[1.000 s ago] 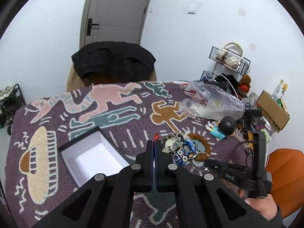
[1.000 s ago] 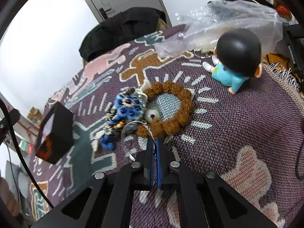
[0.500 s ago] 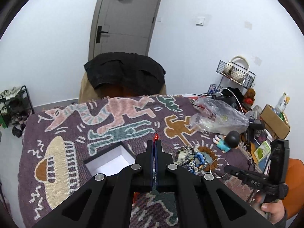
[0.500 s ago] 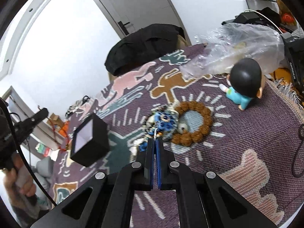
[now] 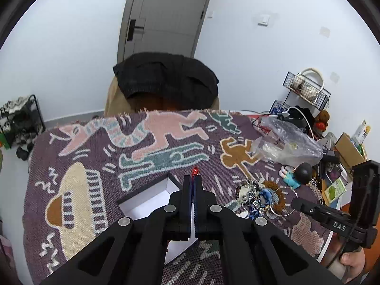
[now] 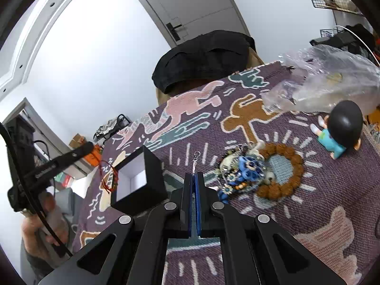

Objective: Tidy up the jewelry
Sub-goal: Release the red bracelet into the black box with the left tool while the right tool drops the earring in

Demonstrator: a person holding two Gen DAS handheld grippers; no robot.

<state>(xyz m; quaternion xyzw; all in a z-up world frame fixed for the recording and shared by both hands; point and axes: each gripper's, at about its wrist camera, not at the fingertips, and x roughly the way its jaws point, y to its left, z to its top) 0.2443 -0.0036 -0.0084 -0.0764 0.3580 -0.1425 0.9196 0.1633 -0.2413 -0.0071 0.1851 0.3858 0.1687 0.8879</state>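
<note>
Right wrist view: my right jaws (image 6: pixel 194 174), clamped on a thin silver hoop (image 6: pixel 195 160), have lifted it off the jewelry pile (image 6: pixel 239 173); box (image 6: pixel 137 178) sits left of them. Left jaws (image 5: pixel 192 178) together, pinching a red string bracelet (image 6: pixel 108 177) just above the box.

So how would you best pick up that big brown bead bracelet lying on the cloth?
Pinch the brown bead bracelet at its outer arc, on the side away from the jewelry pile. It lies flat as an open ring, so one finger can drop inside the loop, one outside, coming from above.
</note>
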